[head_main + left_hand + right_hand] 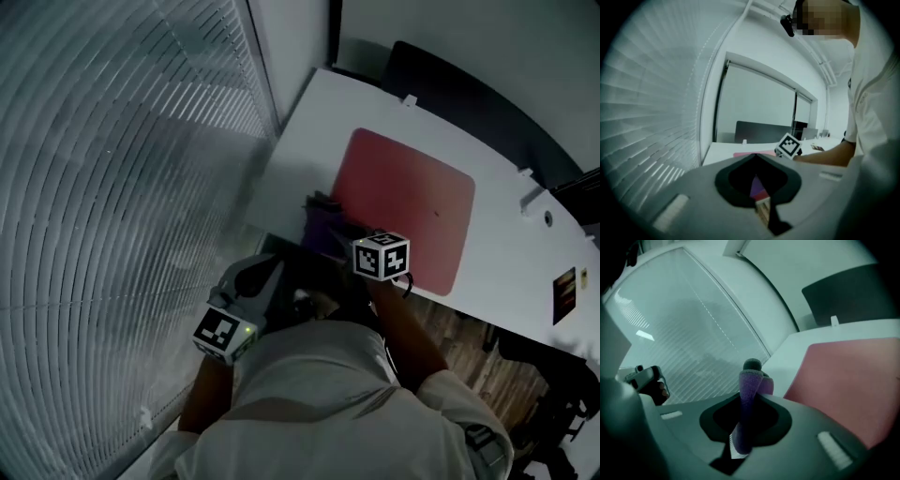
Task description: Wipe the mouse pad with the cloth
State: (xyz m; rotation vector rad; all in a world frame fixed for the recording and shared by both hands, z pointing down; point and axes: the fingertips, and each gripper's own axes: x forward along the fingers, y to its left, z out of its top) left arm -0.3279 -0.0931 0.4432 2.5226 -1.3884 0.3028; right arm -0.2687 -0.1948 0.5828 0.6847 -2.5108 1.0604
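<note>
The red mouse pad (403,206) lies flat on the white table (506,239). A purple cloth (322,225) is bunched at the pad's near left edge. My right gripper (339,239) is shut on it; in the right gripper view the cloth (750,385) stands up between the jaws, with the pad (853,380) to the right. My left gripper (255,286) hangs close to the person's body, off the table's near corner, away from the pad. Its jaws (761,206) look closed with nothing in them. The right gripper's marker cube (788,145) shows beyond them.
Slatted window blinds (112,187) fill the left side. A dark partition (469,94) runs behind the table. Small white fittings (410,99) sit along the far edge, and a dark card (564,292) lies at the right. Wooden floor (469,328) shows below the table's edge.
</note>
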